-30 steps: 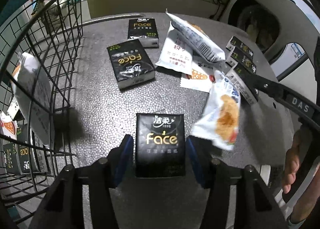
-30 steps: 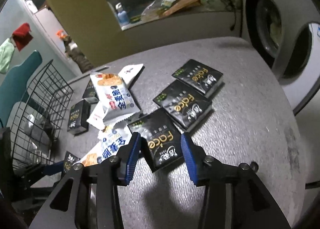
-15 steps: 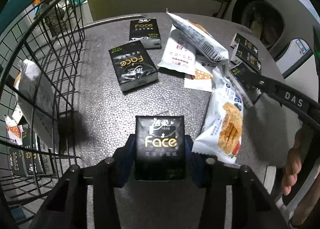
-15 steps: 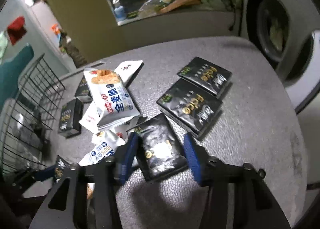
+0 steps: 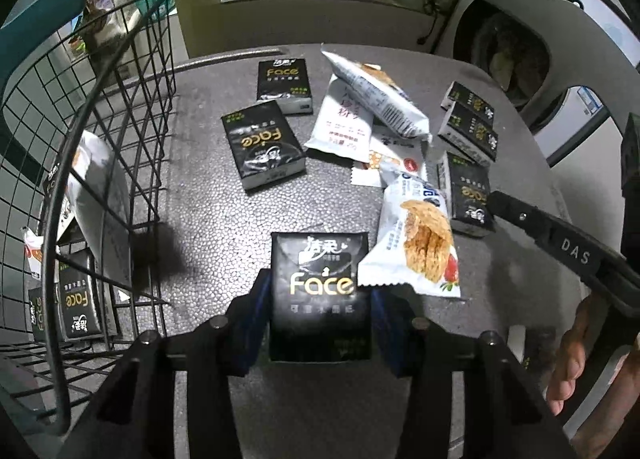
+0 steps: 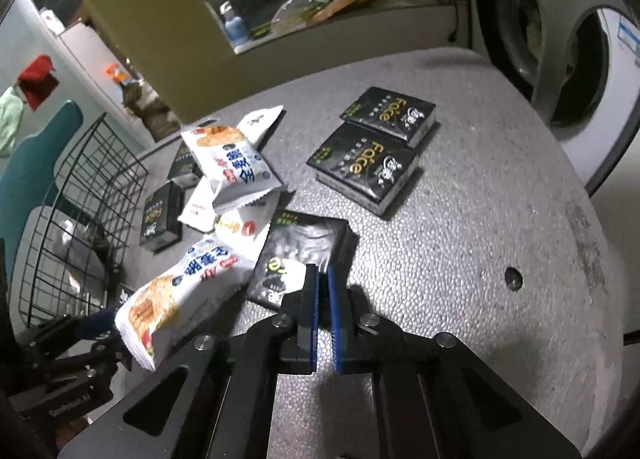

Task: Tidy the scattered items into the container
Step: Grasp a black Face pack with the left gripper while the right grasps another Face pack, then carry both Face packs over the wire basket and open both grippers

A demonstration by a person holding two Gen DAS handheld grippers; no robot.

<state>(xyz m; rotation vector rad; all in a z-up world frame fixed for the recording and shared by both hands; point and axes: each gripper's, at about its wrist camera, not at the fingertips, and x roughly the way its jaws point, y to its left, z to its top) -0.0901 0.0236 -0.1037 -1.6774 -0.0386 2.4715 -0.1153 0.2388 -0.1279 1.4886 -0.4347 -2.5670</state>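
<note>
Gripping a black "Face" tissue pack (image 5: 320,295) between both blue pads, the left gripper (image 5: 316,323) has its jaws closed onto the pack's sides, low over the grey table (image 5: 224,227). A biscuit packet (image 5: 416,243) overlaps the pack's right top corner and touches the right pad. The wire basket (image 5: 120,147) stands just left, already holding tissue packs and a white packet. Ahead: two more tissue packs (image 5: 262,145), a pile of white snack packets (image 5: 372,115), three dark packs on the right.

Right gripper (image 6: 323,299): jaws nearly together, narrow gap, pinching nothing I can make out; its tips sit over the near edge of another tissue pack (image 6: 300,255) lying flat. Two stacked-looking packs (image 6: 372,163) lie beyond it; a biscuit packet (image 6: 180,291) lies to its left.
</note>
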